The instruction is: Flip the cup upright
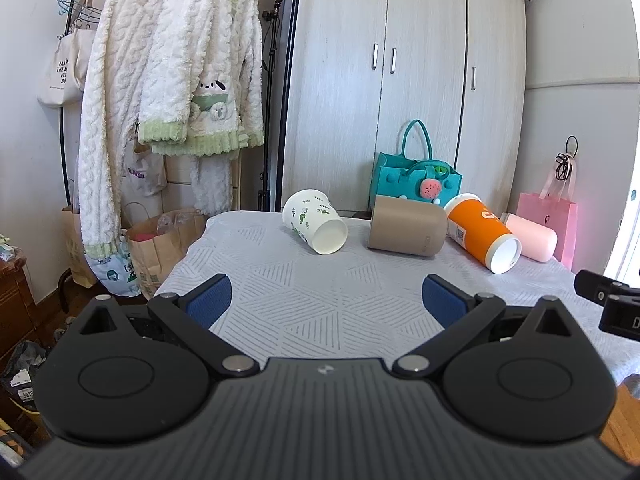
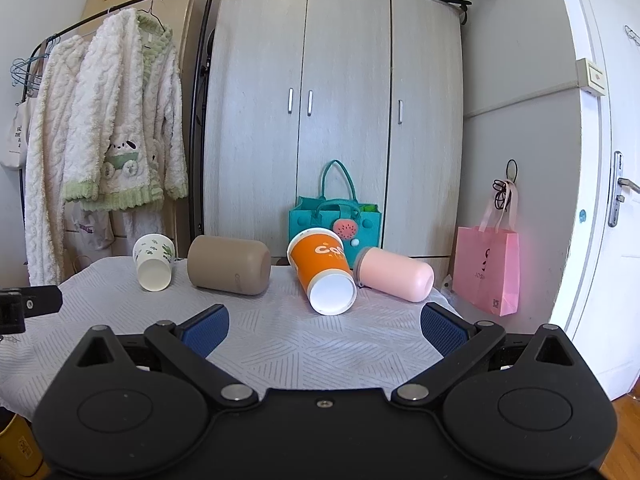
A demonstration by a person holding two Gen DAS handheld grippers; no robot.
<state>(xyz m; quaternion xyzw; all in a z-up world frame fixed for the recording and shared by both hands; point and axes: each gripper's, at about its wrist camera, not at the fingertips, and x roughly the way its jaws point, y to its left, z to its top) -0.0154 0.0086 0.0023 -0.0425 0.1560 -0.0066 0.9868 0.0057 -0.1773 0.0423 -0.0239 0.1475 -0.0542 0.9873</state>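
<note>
Several cups lie on their sides along the far edge of a table with a grey patterned cloth [image 1: 320,300]. From left to right: a white paper cup with green prints [image 1: 315,221] [image 2: 154,256], a brown cup [image 1: 406,225] [image 2: 229,258], an orange paper cup [image 1: 482,232] [image 2: 322,270] and a pink cup [image 1: 530,237] [image 2: 394,268]. My left gripper [image 1: 326,300] is open and empty, well short of the cups. My right gripper [image 2: 324,326] is open and empty, just in front of the orange cup.
A teal felt bag [image 1: 416,174] stands behind the cups before a wardrobe [image 2: 336,112]. A pink paper bag [image 2: 488,270] hangs at the right. A clothes rack with fleece garments [image 1: 168,80] and paper bags [image 1: 164,240] stands left of the table.
</note>
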